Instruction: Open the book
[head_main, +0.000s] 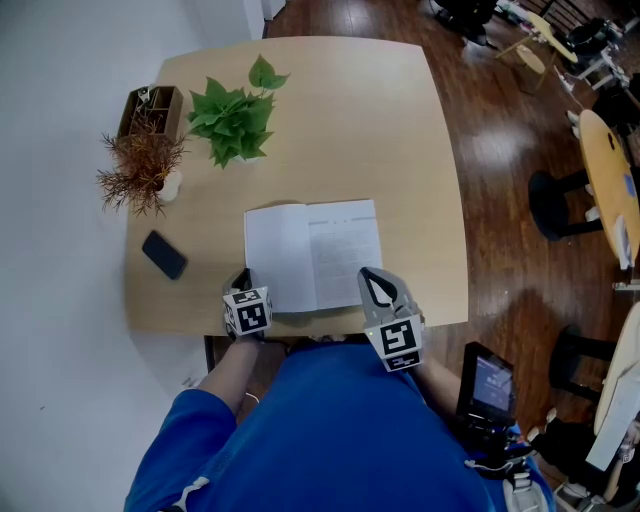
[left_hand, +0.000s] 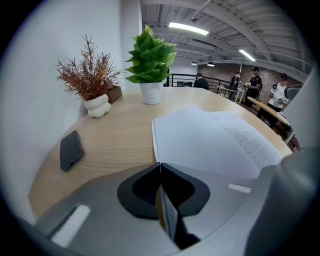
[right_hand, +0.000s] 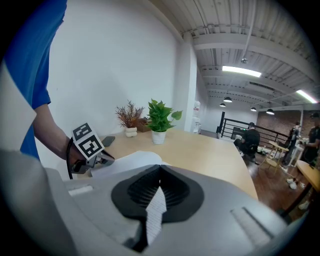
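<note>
Book (head_main: 312, 255) lies open on the table (head_main: 400, 150), near the person's edge. Right gripper (right_hand: 160, 170) is clamped on 1 page (right_hand: 156, 210) at the lower right corner. Left gripper (left_hand: 160, 165) is closed on nothing, by the lower left corner.

Blue short-sleeved shirt (head_main: 330, 440), grey left gripper (head_main: 243, 277), grey right gripper (head_main: 370, 275), black-and-white marker cubes (head_main: 248, 314)

A pale wooden table with rounded corners (head_main: 400, 150) stands on a dark, glossy plank floor (head_main: 500, 110), with a plain white wall (right_hand: 125, 65) at its nine o'clock. Long white ceiling strip lights (left_hand: 189, 28) glow overhead, and a black round stool (head_main: 548, 203) stands at three o'clock.
</note>
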